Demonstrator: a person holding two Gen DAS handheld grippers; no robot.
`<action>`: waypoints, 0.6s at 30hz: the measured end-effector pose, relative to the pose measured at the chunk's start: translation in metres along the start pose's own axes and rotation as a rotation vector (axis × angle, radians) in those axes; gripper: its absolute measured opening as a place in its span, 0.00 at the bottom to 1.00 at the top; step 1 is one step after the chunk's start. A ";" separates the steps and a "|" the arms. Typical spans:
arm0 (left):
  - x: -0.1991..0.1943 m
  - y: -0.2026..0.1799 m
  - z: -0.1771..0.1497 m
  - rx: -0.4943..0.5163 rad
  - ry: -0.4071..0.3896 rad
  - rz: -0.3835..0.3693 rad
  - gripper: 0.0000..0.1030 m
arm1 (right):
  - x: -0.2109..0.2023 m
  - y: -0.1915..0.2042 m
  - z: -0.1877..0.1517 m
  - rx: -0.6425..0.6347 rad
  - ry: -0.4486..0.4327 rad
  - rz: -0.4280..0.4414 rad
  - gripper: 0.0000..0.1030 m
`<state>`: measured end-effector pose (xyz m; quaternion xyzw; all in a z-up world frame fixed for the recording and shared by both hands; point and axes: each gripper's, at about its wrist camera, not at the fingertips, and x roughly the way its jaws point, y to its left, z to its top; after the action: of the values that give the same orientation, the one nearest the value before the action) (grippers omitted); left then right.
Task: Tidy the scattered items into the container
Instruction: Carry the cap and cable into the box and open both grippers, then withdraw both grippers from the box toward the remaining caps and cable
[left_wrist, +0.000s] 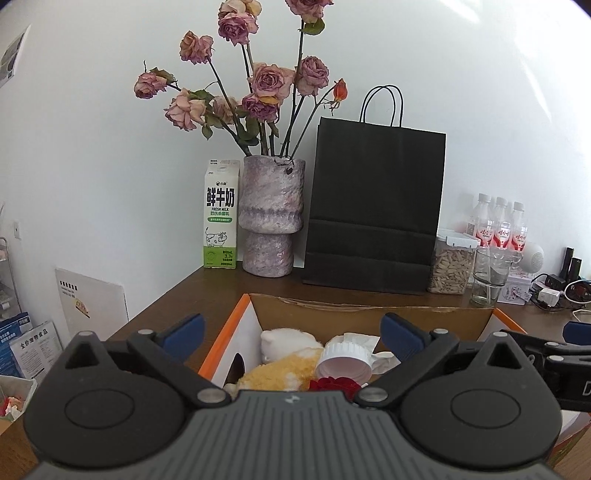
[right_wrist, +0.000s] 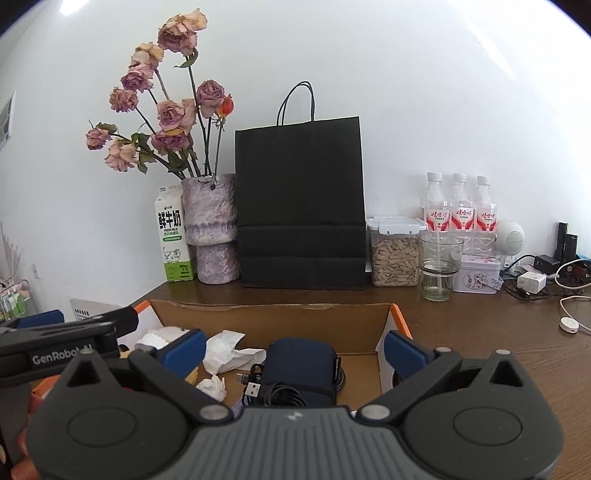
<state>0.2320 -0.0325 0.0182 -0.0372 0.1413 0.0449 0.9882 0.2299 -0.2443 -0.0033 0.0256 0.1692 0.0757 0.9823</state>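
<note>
Both grippers spread wide and empty above the cardboard box, left gripper over plush toy and white cap, right gripper over dark blue pouch and USB cable, all lying inside.

Cardboard box on table, pouch inside, paper bag behind, vase left of bag
</note>
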 end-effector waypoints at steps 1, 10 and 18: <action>0.000 0.001 -0.001 -0.002 0.001 0.000 1.00 | 0.000 0.000 0.000 0.001 0.001 -0.002 1.00; -0.001 0.008 -0.005 -0.017 0.008 -0.007 1.00 | -0.001 -0.002 -0.004 0.005 0.004 -0.009 1.00; -0.015 0.022 0.000 -0.021 -0.031 -0.021 1.00 | -0.015 -0.005 -0.004 0.005 -0.027 -0.010 1.00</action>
<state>0.2150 -0.0123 0.0209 -0.0484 0.1251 0.0369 0.9903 0.2156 -0.2512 -0.0026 0.0282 0.1563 0.0697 0.9848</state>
